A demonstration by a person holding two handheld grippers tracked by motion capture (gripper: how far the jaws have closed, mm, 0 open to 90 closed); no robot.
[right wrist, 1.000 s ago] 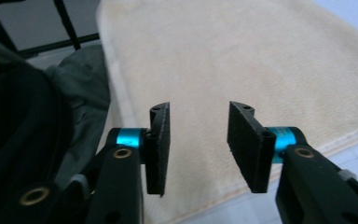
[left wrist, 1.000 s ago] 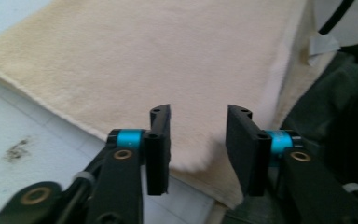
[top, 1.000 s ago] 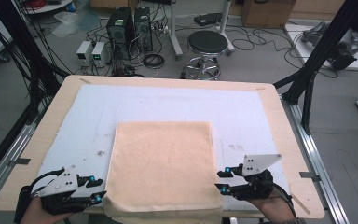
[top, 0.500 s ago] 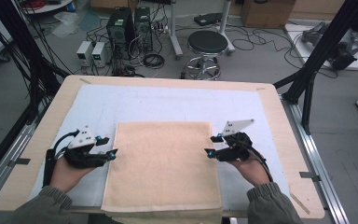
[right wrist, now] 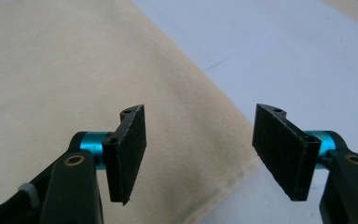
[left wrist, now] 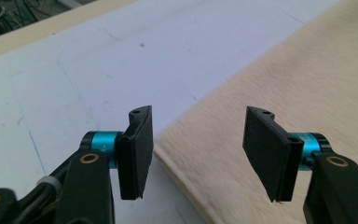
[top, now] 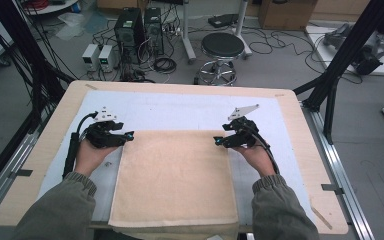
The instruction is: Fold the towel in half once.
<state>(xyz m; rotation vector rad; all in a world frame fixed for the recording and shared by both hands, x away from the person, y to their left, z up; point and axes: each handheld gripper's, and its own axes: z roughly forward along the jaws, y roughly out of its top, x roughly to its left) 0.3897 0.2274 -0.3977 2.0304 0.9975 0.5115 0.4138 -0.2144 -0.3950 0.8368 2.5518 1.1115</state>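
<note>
My 2 grippers, left gripper (top: 128,136) and right gripper (top: 218,141), have just been opening and hold nothing, poised at the far corners of the beige rectangular terry towel (top: 175,175). It lies flat on the white table mat (top: 180,107), its near edge overhanging; I judge the folding not yet begun.

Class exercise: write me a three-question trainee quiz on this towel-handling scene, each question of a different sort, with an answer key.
1. True or false: the left gripper is clamped on the beige towel.
2. Which towel corners are the grippers near? A) far corners B) near corners C) none
3. Fill in: the towel lies on a white ____ covering the wooden table.

Key: 1 false, both the left gripper and the right gripper are open. 2 A. 3 sheet.
</note>
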